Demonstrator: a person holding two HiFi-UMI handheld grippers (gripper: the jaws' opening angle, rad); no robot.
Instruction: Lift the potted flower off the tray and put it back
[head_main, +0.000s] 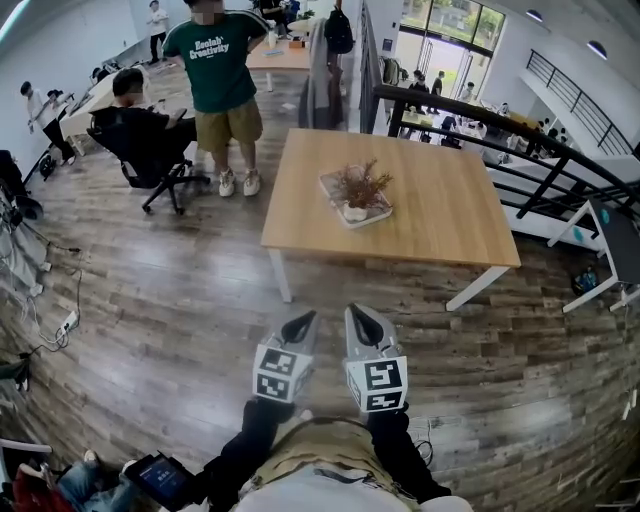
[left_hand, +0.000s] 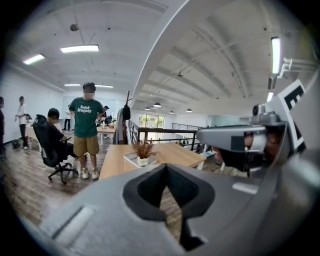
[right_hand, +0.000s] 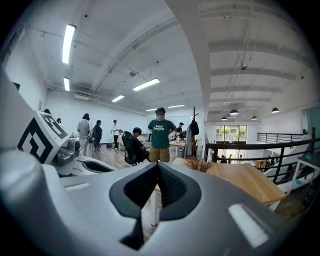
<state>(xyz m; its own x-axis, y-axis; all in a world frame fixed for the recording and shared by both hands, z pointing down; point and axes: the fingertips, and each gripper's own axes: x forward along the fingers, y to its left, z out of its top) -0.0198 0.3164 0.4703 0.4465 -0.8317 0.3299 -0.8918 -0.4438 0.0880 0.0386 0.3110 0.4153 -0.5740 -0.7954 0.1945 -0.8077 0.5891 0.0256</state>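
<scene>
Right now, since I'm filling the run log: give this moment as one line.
phase: pre-grasp | left tool: shut, empty | right tool: shut, empty | potted flower: on tray, untouched | table: ahead of tools

Open floor on the near side of the table. Tabletop's bare all round the tray in its middle. Person stands off the table's far left corner, railing runs along its far and right sides
</scene>
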